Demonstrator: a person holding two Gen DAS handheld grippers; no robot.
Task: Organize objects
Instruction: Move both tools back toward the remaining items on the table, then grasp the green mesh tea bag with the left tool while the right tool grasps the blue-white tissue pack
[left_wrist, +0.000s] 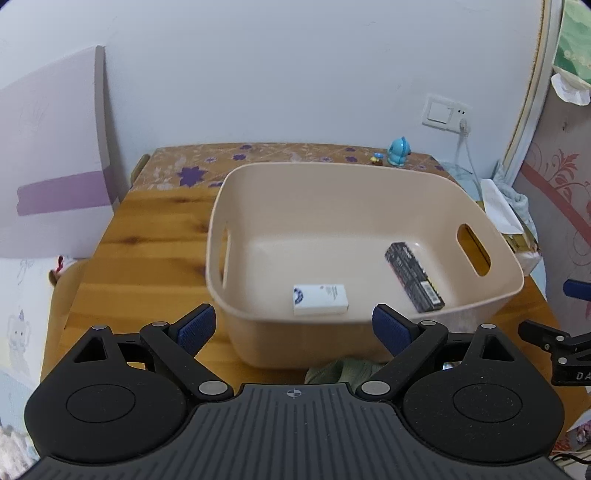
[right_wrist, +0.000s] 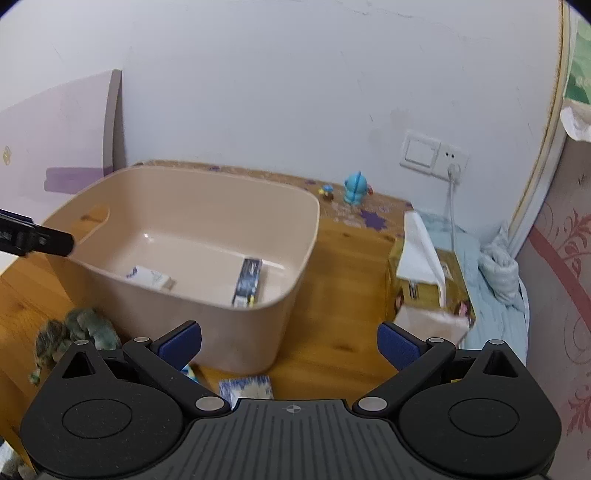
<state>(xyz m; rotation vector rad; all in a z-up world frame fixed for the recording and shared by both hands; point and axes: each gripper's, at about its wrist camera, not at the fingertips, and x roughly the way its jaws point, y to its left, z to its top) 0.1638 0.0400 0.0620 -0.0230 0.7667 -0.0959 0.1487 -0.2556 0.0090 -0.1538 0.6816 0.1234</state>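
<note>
A beige plastic bin (left_wrist: 258, 332) (right_wrist: 236, 321) stands on the wooden table. Inside lie a white box (left_wrist: 320, 300) (right_wrist: 149, 277) and a long black box (left_wrist: 413, 277) (right_wrist: 248, 282). My left gripper (left_wrist: 294, 329) is open and empty, just above the bin's near rim. My right gripper (right_wrist: 290, 343) is open and empty, held above the table at the bin's near right corner. A green cloth (right_wrist: 74, 332) (left_wrist: 340, 371) lies in front of the bin. A small blue-white packet (right_wrist: 245, 389) lies on the table under the right gripper.
A yellow tissue box (right_wrist: 428, 288) stands right of the bin. A blue toy figure (left_wrist: 398, 151) (right_wrist: 355, 187) and a tiny figure (right_wrist: 326, 192) stand at the back by the wall. A purple-white board (left_wrist: 55, 177) leans at the left. Light blue fabric (right_wrist: 491, 295) lies at the right.
</note>
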